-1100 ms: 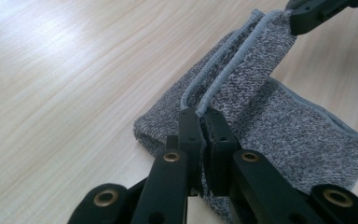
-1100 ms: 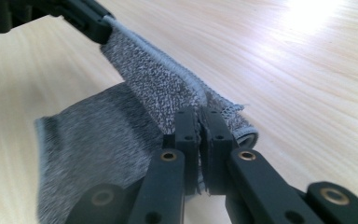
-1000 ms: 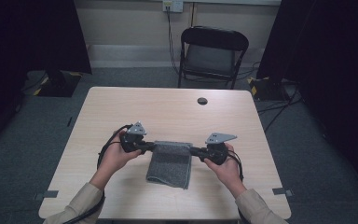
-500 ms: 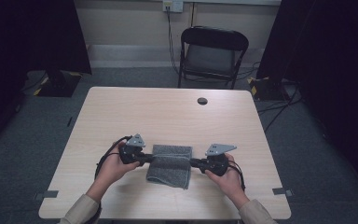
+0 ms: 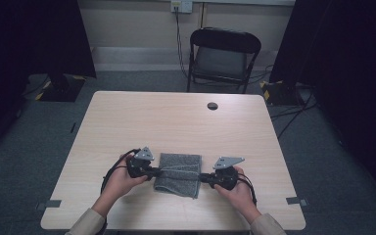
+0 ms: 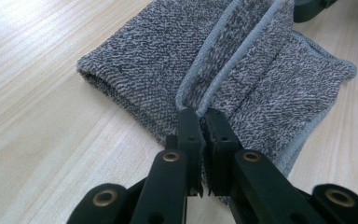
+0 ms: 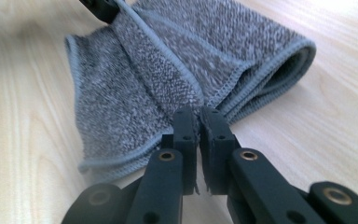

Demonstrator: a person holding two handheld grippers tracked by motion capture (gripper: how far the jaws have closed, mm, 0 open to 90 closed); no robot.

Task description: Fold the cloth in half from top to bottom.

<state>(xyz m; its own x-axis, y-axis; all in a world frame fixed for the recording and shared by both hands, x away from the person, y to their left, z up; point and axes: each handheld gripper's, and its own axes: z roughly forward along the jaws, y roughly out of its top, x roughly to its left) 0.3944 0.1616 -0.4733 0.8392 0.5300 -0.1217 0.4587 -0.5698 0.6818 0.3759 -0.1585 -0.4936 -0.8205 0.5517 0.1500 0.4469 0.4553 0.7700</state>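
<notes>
A grey knitted cloth (image 5: 178, 174) with a paler hemmed border lies folded on the wooden table (image 5: 176, 122), near its front edge. My left gripper (image 5: 152, 172) is shut on the hemmed edge at the cloth's left side (image 6: 200, 114). My right gripper (image 5: 201, 177) is shut on the hemmed edge at the cloth's right side (image 7: 199, 112). Between the two grippers the pinched edge runs taut as a ridge over the folded cloth (image 6: 158, 51), whose rounded fold (image 7: 284, 65) faces away from me. Each gripper is held by a hand at the table's front.
A small dark round disc (image 5: 212, 105) sits on the table near its far edge. A black folding chair (image 5: 223, 56) stands behind the table. Cables trail from both grippers (image 5: 108, 171) toward the front edge. Dark curtains flank the room.
Both grippers have drawn back toward the table's front edge, pulling the cloth with them; they stay shut on its edge the whole time.
</notes>
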